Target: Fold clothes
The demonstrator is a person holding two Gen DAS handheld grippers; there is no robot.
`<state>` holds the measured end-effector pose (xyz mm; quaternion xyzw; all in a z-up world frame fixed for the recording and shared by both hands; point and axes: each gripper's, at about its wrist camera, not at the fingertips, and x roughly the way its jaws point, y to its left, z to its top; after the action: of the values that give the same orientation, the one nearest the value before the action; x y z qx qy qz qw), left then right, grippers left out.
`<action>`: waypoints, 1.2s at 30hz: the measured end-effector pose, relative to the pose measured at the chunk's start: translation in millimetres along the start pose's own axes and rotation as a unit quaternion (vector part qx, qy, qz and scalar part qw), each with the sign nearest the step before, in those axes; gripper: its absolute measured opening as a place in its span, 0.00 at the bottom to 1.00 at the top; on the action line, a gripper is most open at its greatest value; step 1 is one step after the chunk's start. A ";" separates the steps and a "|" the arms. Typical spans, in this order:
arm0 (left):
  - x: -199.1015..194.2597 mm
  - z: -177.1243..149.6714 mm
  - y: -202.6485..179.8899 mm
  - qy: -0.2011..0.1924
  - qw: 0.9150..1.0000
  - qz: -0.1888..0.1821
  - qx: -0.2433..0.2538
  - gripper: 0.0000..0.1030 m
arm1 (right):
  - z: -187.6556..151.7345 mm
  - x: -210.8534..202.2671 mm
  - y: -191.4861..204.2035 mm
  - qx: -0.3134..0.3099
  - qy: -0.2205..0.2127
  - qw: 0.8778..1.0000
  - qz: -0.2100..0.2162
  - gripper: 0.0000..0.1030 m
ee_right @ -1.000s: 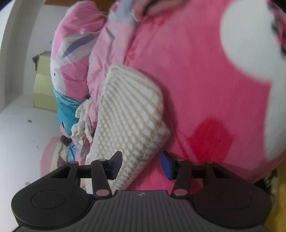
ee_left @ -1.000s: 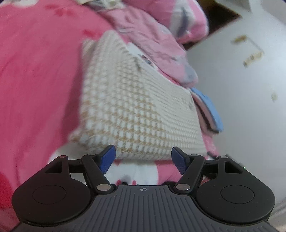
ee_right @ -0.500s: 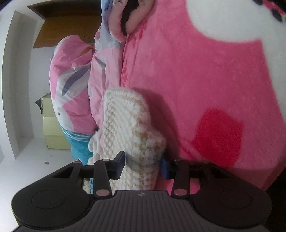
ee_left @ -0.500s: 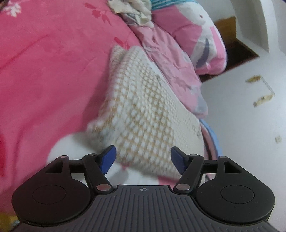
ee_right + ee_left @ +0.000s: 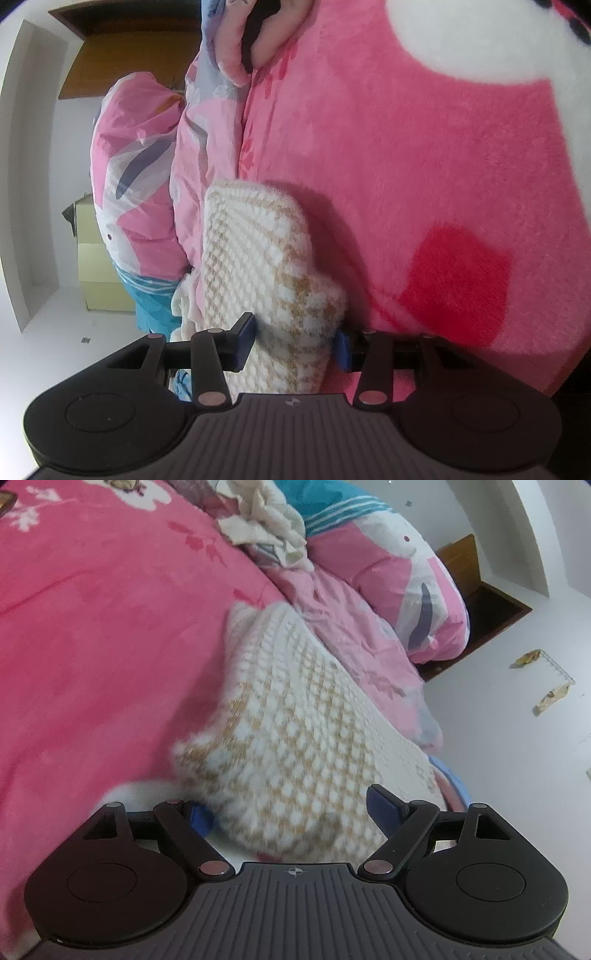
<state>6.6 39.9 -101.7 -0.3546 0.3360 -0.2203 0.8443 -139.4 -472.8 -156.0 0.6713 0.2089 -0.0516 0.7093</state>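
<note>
The folded cream-and-tan knit garment (image 5: pixel 295 731) lies on the pink blanket (image 5: pixel 92 646). In the left wrist view, the left gripper (image 5: pixel 291 812) has its jaws opening wide, the garment's near edge between them with its pads apart from the cloth. Only this view shows crumpled white cloth (image 5: pixel 269 535) beyond. The right wrist view alone shows the right gripper (image 5: pixel 295 343) pinching the garment's corner, jaws easing open, beside a cardboard box (image 5: pixel 96 280).
</note>
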 end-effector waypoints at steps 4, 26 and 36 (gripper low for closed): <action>10.6 6.3 -7.4 -0.009 1.000 0.012 0.017 0.61 | -1.0 5.0 6.4 -0.013 -0.009 1.000 -0.014 0.42; -30.5 3.6 46.7 0.085 0.993 -0.050 -0.065 0.25 | -4.0 -39.9 -9.1 -0.063 -0.026 0.998 -0.006 0.27; -72.6 55.1 24.5 -0.011 0.999 -0.026 0.041 0.70 | -4.2 -87.3 66.7 -0.210 -0.221 0.948 -0.097 0.38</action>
<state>0.6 125.0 -61.3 -0.3305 0.3074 -0.2522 0.8559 -196.0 -480.6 -62.0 0.4559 0.1170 -0.2220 0.8540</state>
